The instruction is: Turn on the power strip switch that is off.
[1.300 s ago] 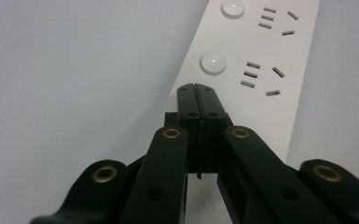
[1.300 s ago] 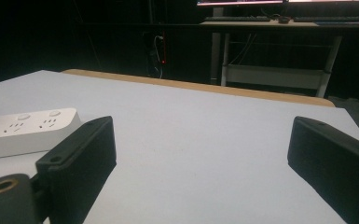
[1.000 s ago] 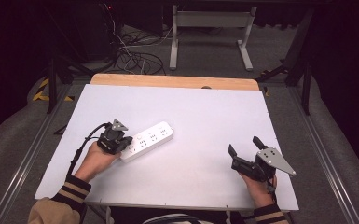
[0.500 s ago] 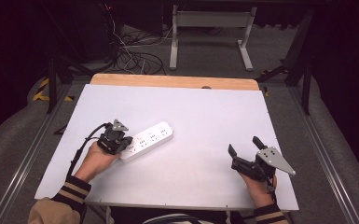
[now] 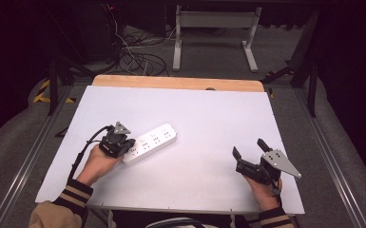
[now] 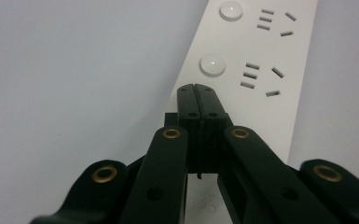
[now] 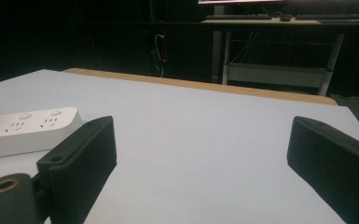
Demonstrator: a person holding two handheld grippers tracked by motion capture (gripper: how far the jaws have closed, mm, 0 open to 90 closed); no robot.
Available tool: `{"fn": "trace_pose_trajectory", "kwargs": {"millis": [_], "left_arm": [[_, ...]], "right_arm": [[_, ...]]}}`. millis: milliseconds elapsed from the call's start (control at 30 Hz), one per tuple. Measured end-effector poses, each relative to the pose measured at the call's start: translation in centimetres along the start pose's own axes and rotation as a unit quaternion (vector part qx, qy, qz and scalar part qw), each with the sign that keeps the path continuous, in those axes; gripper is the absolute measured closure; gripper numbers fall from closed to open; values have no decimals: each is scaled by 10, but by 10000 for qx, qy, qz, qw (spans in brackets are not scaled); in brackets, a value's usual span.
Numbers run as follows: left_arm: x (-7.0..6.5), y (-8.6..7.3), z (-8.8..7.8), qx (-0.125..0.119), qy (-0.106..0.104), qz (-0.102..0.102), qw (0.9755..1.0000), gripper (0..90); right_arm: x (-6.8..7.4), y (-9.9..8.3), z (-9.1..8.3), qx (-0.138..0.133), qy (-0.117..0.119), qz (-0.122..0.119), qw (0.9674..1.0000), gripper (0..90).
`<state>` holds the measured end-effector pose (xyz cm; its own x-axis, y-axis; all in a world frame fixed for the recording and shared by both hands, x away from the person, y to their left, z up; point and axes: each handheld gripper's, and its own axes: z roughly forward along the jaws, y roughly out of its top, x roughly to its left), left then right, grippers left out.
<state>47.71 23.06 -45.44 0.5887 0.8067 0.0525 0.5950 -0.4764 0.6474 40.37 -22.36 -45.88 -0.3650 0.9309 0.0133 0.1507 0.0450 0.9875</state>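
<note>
On the white table's left side | left gripper (image 5: 123, 145) jaws together, tips over power strip's (image 5: 154, 140) near end | strip runs away up-right | right gripper (image 5: 248, 151) jaws apart, far off.

No visible change, left tool (image 5: 123, 145) and power strip (image 5: 152, 141) exactly as before

Bright evenly lit white table (image 5: 209, 118), dark surroundings, soft shadows, near jaws blurred
</note>
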Motion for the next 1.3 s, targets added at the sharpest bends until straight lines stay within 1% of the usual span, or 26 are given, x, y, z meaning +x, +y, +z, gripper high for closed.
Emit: {"fn": "trace_pose_trajectory", "kwargs": {"millis": [100,167,233,333,467,500,567,600,733,767,800,833,867,900,967,1033,1067,1100,1133,1167,1200,1233,1267,1300], "left_arm": [[1,0,0,-57,-23,-34,10000,900],[0,0,0,-57,34,31,10000,900],[-1,0,0,-64,53,9,10000,900],[0,0,0,-60,50,28,10000,900],[-1,-1,1,-183,90,20,9998,900],[-1,-2,2,-207,107,79,9997,900],[-1,-2,2,-211,112,100,9997,900],[-1,-2,1,-237,158,132,9995,900],[-2,-3,2,-271,171,110,9994,900],[-2,-3,1,-288,203,132,9993,900],[-2,-3,1,-295,181,139,9993,900],[-2,-3,0,-345,246,129,9990,900],[-1,-4,0,-386,261,126,9988,900],[-1,-4,-2,-461,299,82,9985,900],[1,-4,-5,-634,350,54,9974,900],[1,-4,-9,-838,394,31,9957,900],[1,-4,-11,-909,441,34,9949,900],[1,-4,-11,-909,441,34,9949,900],[0,-5,-14,-1100,497,8,9927,900],[0,-5,-16,-1176,566,25,9914,900],[0,-5,-16,-1176,566,25,9914,900],[0,-6,-20,-1379,631,-36,9884,900],[0,-6,-23,-1487,668,-91,9866,900],[0,-6,-23,-1487,668,-91,9866,900]], "right_arm": [[0,0,1,-1,3,-18,10000,86],[0,0,1,9,6,-3,10000,86],[0,0,1,4,13,-1,10000,86],[0,0,1,6,16,-6,10000,86],[0,0,1,-1,17,-19,10000,87],[0,0,1,-2,18,-23,10000,88],[0,0,1,12,18,-3,10000,88],[0,0,1,13,19,-5,10000,88],[0,0,1,-2,33,-27,10000,88],[0,0,1,-2,25,-29,10000,88],[0,0,1,-3,21,-27,10000,88],[0,0,1,0,23,-19,10000,88],[0,0,1,1,23,-22,10000,88],[0,0,1,-2,24,-31,10000,88],[0,0,1,-2,25,-33,10000,88],[0,0,1,1,25,-30,10000,88],[0,0,1,4,26,-23,10000,88],[0,0,1,4,27,-22,10000,88],[0,0,1,2,28,-26,10000,88],[0,0,1,-1,30,-27,10000,88],[0,0,1,-2,30,-32,10000,88],[0,0,1,1,29,-35,10000,88],[0,0,1,4,30,-34,10000,88],[0,0,1,3,31,-33,10000,88]]}}
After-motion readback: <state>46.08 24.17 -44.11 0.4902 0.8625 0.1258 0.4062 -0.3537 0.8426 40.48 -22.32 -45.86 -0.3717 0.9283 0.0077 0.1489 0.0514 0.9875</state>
